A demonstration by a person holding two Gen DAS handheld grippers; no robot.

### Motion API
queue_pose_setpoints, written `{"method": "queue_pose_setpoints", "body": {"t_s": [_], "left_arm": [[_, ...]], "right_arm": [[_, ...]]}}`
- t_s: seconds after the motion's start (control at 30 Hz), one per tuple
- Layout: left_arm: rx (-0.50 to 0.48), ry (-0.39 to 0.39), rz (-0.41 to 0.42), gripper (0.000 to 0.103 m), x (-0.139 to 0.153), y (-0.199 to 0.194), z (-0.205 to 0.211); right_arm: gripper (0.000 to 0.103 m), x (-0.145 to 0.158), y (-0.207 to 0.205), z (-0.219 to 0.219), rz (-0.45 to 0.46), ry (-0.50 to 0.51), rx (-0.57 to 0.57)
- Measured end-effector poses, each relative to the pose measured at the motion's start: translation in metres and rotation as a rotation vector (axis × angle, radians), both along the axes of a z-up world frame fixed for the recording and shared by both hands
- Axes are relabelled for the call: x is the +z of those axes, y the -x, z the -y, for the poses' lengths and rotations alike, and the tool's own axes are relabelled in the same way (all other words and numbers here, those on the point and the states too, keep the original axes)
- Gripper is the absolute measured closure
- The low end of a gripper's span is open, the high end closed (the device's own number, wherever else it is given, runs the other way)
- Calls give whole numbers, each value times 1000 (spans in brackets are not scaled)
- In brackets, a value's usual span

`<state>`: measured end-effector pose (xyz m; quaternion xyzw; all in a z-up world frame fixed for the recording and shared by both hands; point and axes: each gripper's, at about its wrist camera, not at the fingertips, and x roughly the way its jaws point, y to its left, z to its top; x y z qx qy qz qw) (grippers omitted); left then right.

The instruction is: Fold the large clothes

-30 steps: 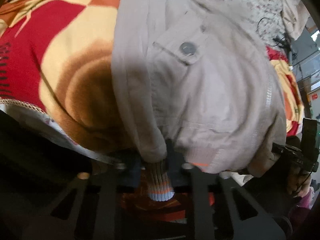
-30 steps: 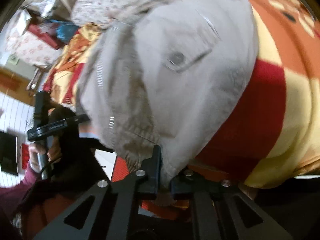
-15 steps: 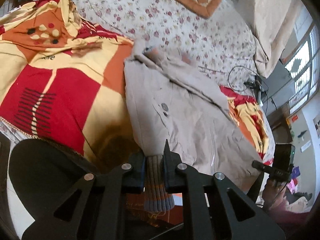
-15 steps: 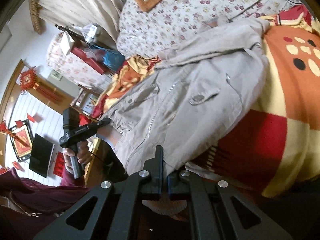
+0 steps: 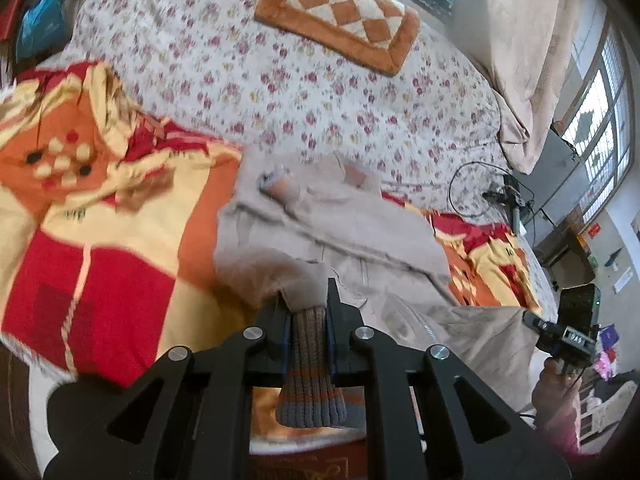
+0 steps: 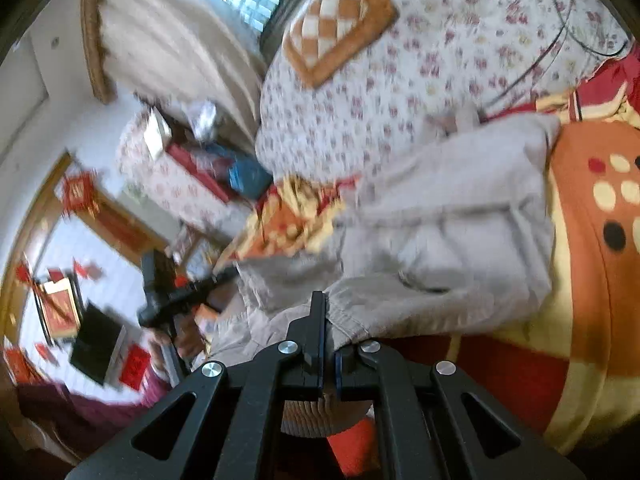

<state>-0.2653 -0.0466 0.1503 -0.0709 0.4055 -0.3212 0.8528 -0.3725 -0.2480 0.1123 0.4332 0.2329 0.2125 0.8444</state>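
Both grippers pinch the beige jacket's (image 5: 352, 240) hem: left gripper (image 5: 307, 316) on its striped ribbed cuff (image 5: 310, 376), right gripper (image 6: 325, 332) on the opposite corner. Lifting both ends together likely lets the bottom fold evenly toward the collar.

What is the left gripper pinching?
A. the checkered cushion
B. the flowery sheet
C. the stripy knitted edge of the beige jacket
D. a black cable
C: the left gripper is shut on the beige jacket, with its striped ribbed edge hanging down between the fingers.
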Motion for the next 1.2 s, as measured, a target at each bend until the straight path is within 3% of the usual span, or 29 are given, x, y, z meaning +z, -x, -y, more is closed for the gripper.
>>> {"method": "queue_pose_setpoints", "body": {"t_s": [0.1, 0.37, 0.67, 0.87, 0.97, 1.03, 1.1, 1.17, 1.2], "left_arm": [[0, -5, 35, 92, 9, -16, 16], [59, -33, 81, 92, 21, -86, 67], [93, -163, 57, 92, -12, -173, 140], [137, -188, -11, 91, -50, -224, 171], [115, -182, -66, 84, -69, -245, 184], [99, -174, -97, 58, -76, -253, 187], [103, -153, -94, 45, -71, -254, 182], [103, -132, -80, 39, -63, -251, 174], [108, -129, -66, 34, -56, -248, 166]], "right_arm": [[101, 3, -14, 18, 25, -41, -90], [101, 13, -64, 56, -2, 55, -211], [101, -19, -143, 110, -120, 47, -274], [101, -59, -197, 141, -227, 17, -308], [99, -79, -215, 151, -282, 2, -320], [94, -94, -220, 159, -344, -60, -322], [81, -96, -213, 163, -339, -96, -336], [56, -82, -199, 159, -301, -45, -358], [53, -75, -194, 156, -298, -15, -364]]}}
